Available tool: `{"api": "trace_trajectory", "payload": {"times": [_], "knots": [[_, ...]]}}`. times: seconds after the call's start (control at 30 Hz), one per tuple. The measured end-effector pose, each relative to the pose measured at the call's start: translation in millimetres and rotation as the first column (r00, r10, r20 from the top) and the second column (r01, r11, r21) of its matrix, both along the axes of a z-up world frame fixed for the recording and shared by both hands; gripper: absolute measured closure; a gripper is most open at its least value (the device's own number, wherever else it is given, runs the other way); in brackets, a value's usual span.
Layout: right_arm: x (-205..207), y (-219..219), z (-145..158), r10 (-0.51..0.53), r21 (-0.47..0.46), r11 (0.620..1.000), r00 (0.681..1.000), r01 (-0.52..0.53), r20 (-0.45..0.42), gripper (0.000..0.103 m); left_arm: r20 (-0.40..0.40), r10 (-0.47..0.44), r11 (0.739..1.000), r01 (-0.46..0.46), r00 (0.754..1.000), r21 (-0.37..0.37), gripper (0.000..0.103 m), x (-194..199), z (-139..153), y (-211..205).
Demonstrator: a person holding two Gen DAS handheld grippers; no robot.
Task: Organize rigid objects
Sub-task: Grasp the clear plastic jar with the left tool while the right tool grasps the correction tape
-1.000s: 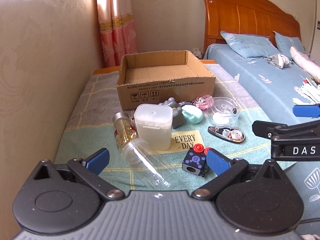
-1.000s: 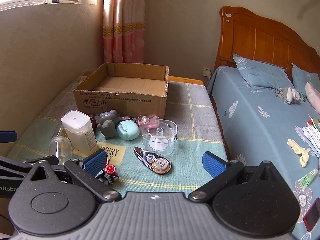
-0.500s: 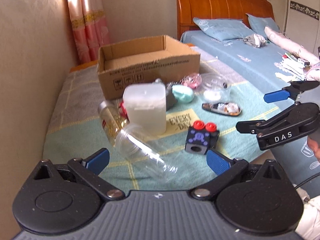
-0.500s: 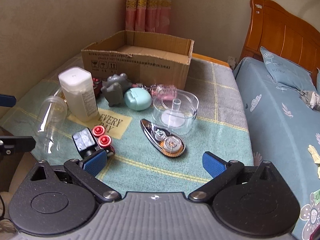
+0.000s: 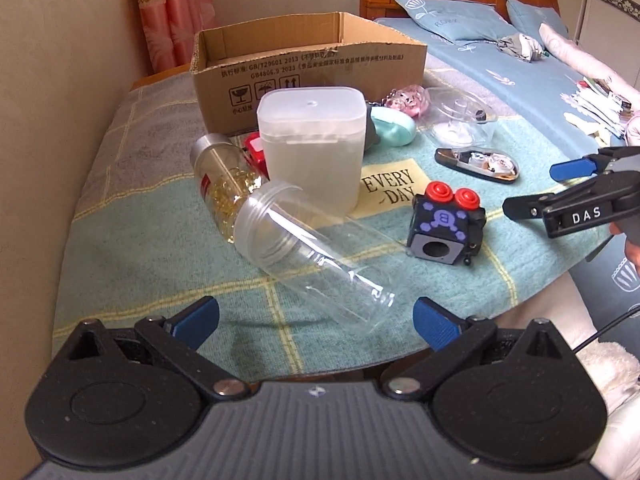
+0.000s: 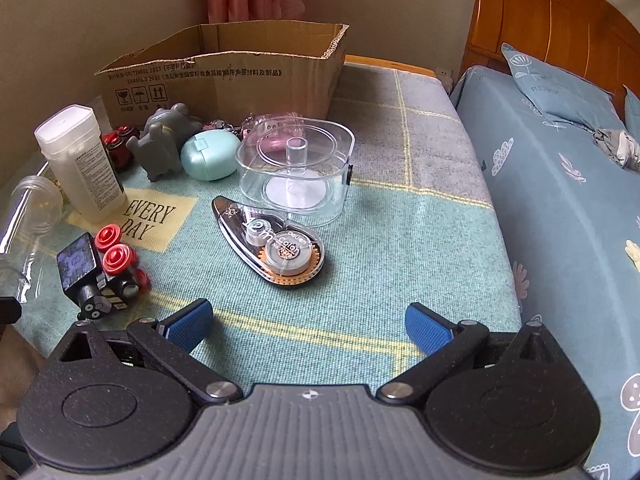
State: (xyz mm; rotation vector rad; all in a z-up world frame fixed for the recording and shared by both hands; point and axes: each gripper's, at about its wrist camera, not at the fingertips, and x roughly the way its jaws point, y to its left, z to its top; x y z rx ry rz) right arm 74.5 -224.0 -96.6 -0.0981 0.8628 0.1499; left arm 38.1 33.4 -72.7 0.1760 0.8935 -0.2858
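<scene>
Both tongs are spread wide apart and hold nothing. The left tongs [image 5: 316,320] hang just in front of a clear plastic tube jar [image 5: 312,256] lying on its side on the green checked tabletop [image 5: 140,248]. The right tongs [image 6: 308,326] hang near a see-through teardrop correction tape [image 6: 272,240]. A small black cube toy with red buttons [image 6: 96,268] sits between them. The open brown cardboard box [image 6: 224,76] stands behind, by the wall.

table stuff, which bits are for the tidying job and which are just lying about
For the job:
cardboard box
clear tube
frosted container
capsule bottle
fidget cube
correction tape
clear dispenser
mint case
grey toy

Lying about:
pillow
curtain
papers
</scene>
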Motion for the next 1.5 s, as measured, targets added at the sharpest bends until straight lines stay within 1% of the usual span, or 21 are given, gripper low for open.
{"api": "trace_trajectory", "payload": {"times": [0.07,0.17,0.37,0.63,0.77,0.87,0.93,1.03,1.1,1.23,1.33,1.4,1.5], "knots": [[1,0,-1,0.018,0.002,1.000,1.000,-0.018,0.017,0.000,0.007,-0.008,1.000,0.007,1.000,0.019,0.001,4,-2,-1],[1,1,-3,0.012,0.007,1.000,0.999,-0.012,0.034,0.000,0.025,-0.021,0.999,0.019,0.999,0.050,0.001,9,-3,-3],[-3,0,-4,0.011,0.012,1.000,0.998,-0.012,0.068,0.000,0.056,-0.083,0.995,0.080,0.995,0.051,0.001,18,1,-12],[-5,-1,-4,0.016,0.014,1.000,0.996,-0.018,0.083,0.000,0.106,-0.171,0.982,0.161,0.980,0.099,0.001,21,1,-29],[-6,-1,-5,0.015,0.015,1.000,0.996,-0.016,0.087,0.000,0.128,-0.200,0.976,0.187,0.971,0.108,0.005,14,3,-33],[-5,0,-4,0.012,0.014,1.000,0.996,-0.013,0.085,0.000,0.136,-0.187,0.979,0.174,0.973,0.103,0.007,10,5,-30],[-5,0,-4,0.012,0.014,1.000,0.996,-0.013,0.085,0.000,0.142,-0.144,0.987,0.131,0.979,0.097,0.008,8,7,-25],[-6,0,-4,0.011,0.014,1.000,0.996,-0.012,0.084,0.000,0.142,-0.086,0.995,0.078,0.986,0.060,0.009,3,10,-14],[-6,0,-4,0.010,0.014,1.000,0.996,-0.011,0.083,0.000,0.131,-0.097,0.995,0.091,0.987,0.045,0.007,1,10,-13],[-6,0,-4,0.006,0.013,1.000,0.997,-0.007,0.081,0.000,0.128,-0.142,0.988,0.132,0.981,0.085,0.007,5,5,-19],[-7,0,-4,0.002,0.014,1.000,0.996,-0.003,0.086,0.000,0.105,-0.160,0.986,0.153,0.982,0.064,0.007,13,-2,-21],[-7,0,-5,0.004,0.014,1.000,0.996,-0.005,0.085,0.000,0.101,-0.160,0.987,0.156,0.982,0.046,0.010,14,-4,-21],[-5,-1,-4,0.012,0.015,1.000,0.997,-0.013,0.078,0.000,0.100,-0.138,0.990,0.136,0.985,0.026,0.010,12,-3,-17]]}}
